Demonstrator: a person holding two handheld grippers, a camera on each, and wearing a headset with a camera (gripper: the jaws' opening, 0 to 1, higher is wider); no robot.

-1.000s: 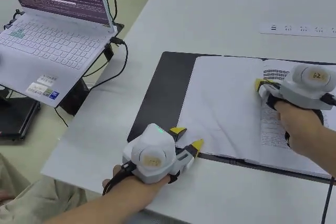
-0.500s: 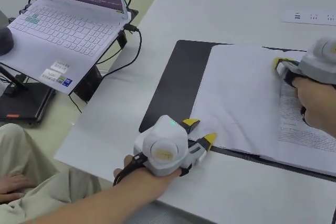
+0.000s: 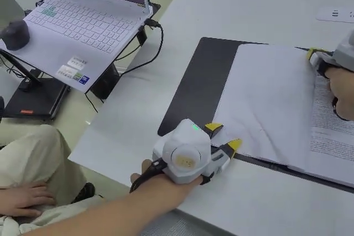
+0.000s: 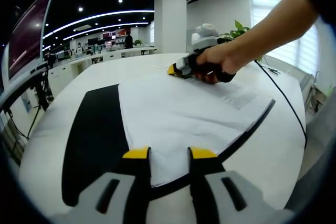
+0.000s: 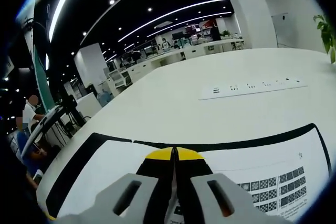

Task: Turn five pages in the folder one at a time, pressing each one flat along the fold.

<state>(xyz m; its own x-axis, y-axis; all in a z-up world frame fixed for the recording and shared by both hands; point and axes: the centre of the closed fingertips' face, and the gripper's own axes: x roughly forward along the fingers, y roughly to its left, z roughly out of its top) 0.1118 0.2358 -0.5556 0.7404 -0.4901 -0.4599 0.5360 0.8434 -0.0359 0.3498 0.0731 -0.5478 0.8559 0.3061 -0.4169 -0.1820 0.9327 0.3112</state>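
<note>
Broadly, the white table (image 3: 249, 4) carries a laptop (image 3: 83, 20) at its far left and the folder (image 3: 199, 89) lying open in the middle, its black cover flat on the tabletop. A blank page (image 3: 265, 98) lies turned over onto the left half. A printed page (image 3: 329, 120) faces up on the right half, and the fold (image 3: 307, 114) runs between them. The left gripper (image 3: 223, 136) sits at the near edge of the folder, by the bottom corner of the blank page. Its jaws are parted and grasp nothing that I can make out; in the left gripper view the folder's edge passes across the gap between them. The right gripper (image 3: 314, 54) is at the far end of the fold, its yellow tips clenched together with nothing between them and set down at the paper. I judge the pressing step to be in hand for the page just laid over. The next move calls for drawing those closed tips along the fold towards the near edge while the other gripper steadies the sheet, then going for the free edge of the printed page.
</note>
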